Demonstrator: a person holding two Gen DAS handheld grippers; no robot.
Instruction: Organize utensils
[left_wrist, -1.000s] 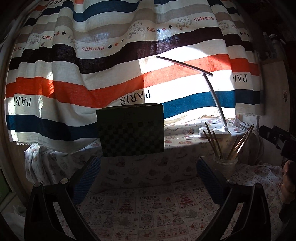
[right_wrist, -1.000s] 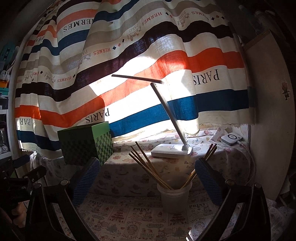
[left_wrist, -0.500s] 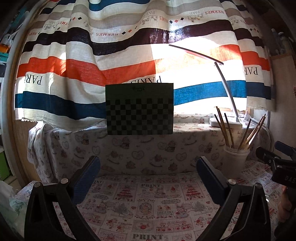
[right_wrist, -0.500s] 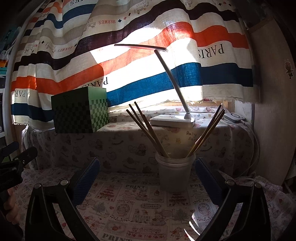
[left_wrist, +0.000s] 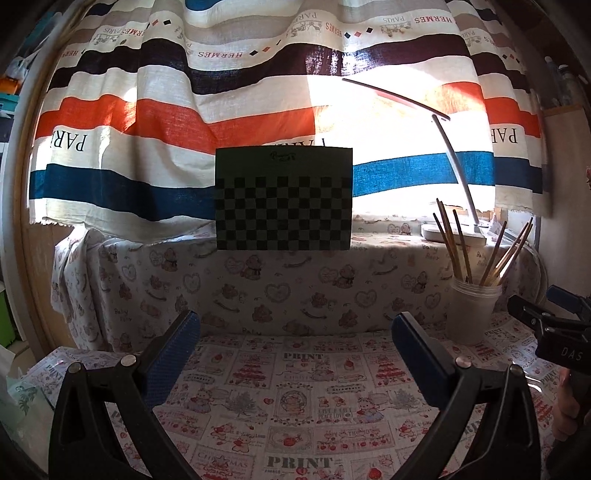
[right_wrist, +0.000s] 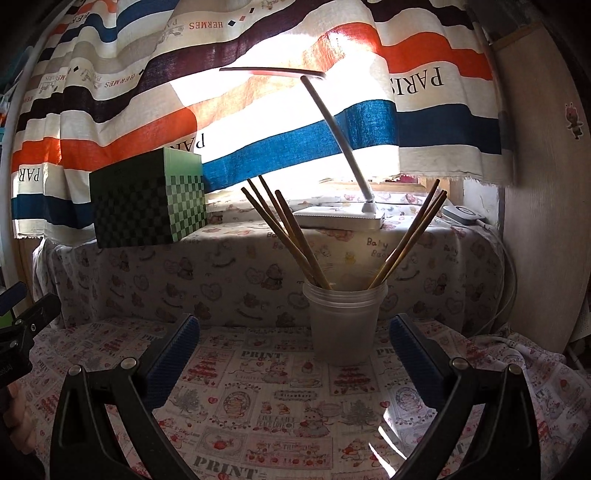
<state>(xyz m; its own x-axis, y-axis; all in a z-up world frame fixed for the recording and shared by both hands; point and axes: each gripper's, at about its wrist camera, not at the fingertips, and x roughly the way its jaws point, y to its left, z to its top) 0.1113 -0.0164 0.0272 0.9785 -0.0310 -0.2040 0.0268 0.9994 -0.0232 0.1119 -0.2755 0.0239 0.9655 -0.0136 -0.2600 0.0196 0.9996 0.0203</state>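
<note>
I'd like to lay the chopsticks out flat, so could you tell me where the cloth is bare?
Free: the printed tablecloth before the cup, between the open right gripper fingers, and leftward below the green checkered box. Crowded: the raised ledge, holding box and lamp.

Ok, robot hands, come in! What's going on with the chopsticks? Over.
Left gripper open, empty. Right gripper open, empty, facing the cup. Chopsticks stand splayed in the cup, untouched. Nothing between right gripper and cup.
</note>
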